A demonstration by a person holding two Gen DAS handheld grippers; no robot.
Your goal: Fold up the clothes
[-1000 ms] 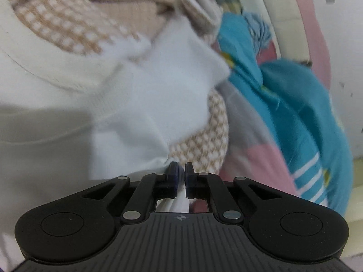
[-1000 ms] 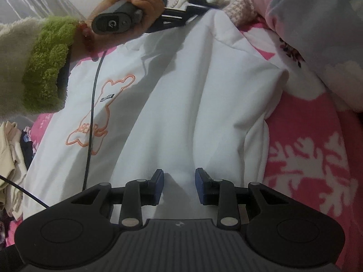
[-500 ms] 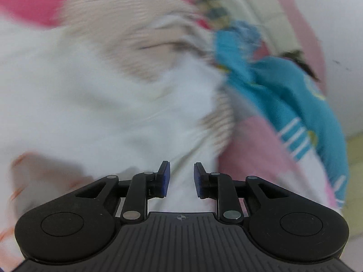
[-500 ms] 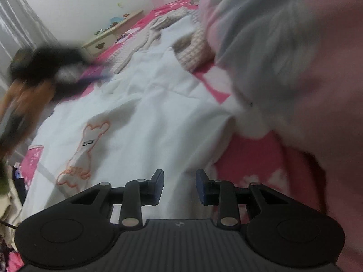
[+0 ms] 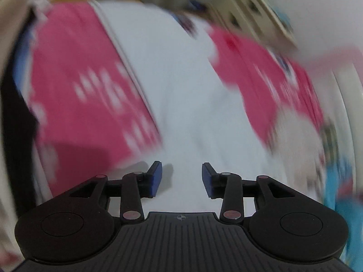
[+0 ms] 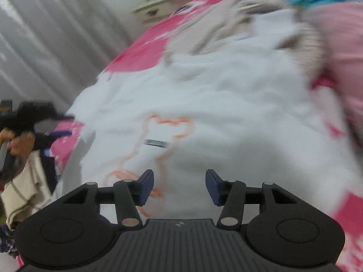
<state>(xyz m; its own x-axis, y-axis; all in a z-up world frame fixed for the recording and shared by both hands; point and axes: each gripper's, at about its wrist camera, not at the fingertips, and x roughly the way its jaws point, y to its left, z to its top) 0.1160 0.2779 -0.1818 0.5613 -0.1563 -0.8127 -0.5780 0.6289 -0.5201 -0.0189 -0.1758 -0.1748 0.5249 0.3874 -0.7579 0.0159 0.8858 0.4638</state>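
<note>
Left hand-held gripper (image 5: pixel 182 178): jaws spread wide, nothing between them, over a white strip of the garment; view heavily blurred.
Right hand-held gripper (image 6: pixel 179 187): jaws wide apart, holding nothing, above the chest print.
White sweatshirt (image 6: pixel 226 113): spread flat on the bed, with an orange bear outline (image 6: pixel 158 149) and a small dark label inside it.
Bed cover (image 5: pixel 86 95): pink with white pattern, showing on both sides of the white cloth.
Person's hand (image 6: pixel 20 142): at the left edge of the right wrist view, gripping a black handle.
Other clothes (image 6: pixel 226 29): beige checked and blue pieces beyond the sweatshirt.
</note>
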